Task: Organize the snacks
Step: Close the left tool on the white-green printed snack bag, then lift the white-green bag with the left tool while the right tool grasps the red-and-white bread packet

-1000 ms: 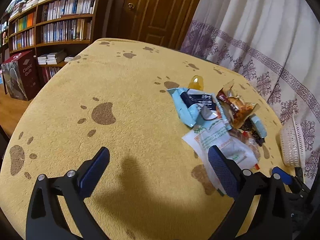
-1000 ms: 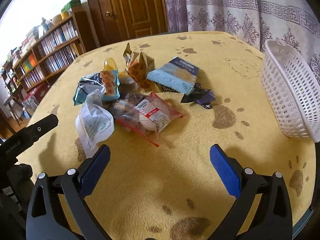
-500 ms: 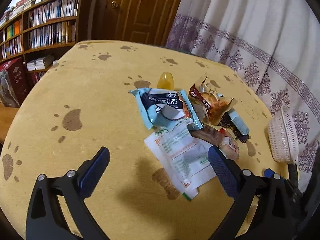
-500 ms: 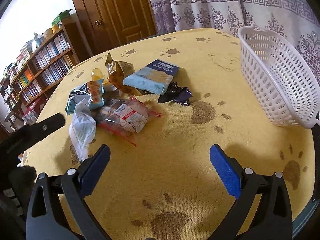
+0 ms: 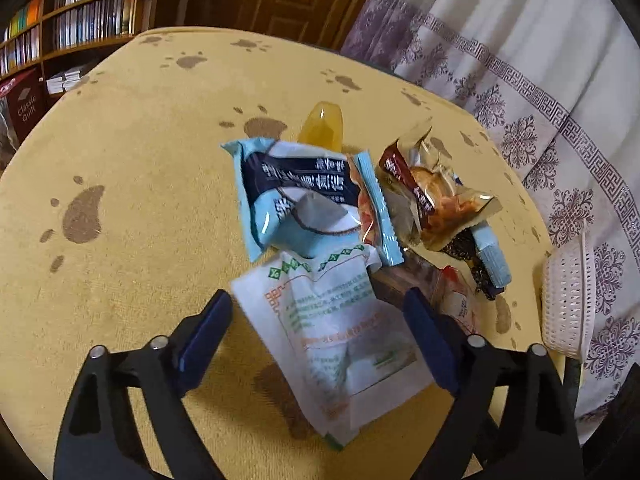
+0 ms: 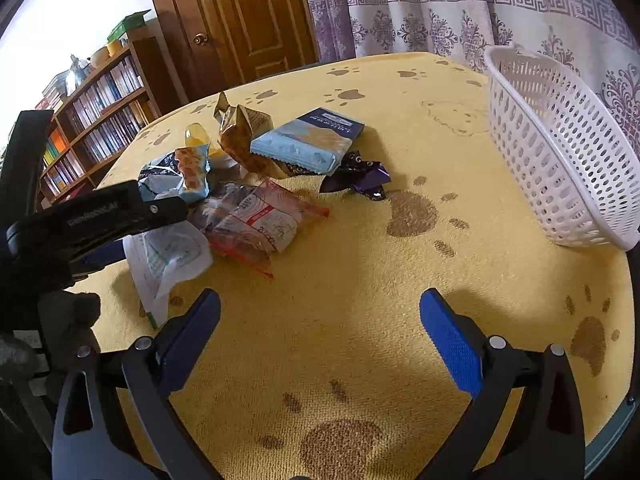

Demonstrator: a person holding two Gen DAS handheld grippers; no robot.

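The left gripper [image 5: 318,330] is over the near end of the snack pile. Its jaws have just been closing a little, but they are not shut: the white packet [image 5: 336,320] lies between the two blue pads [image 5: 202,334], and the pads do not press on it. This white packet with green and orange print lies flat on the yellow tablecloth [image 5: 132,168].

Behind it lies a light blue packet [image 5: 292,196] with a dark band, and a small yellow jelly cup [image 5: 322,128] is just behind that one. To the right there is a brown and gold crinkled packet [image 5: 436,196].

The right gripper [image 6: 320,330] hangs above a bare part of the cloth, its jaws wide apart with nothing between them. In its view a clear packet with a red edge [image 6: 260,228], a pale blue flat box [image 6: 308,142] and a dark purple wrapper [image 6: 360,178] belong to the same pile. The white basket [image 6: 560,152] stands well apart on the right, tilted toward the pile.
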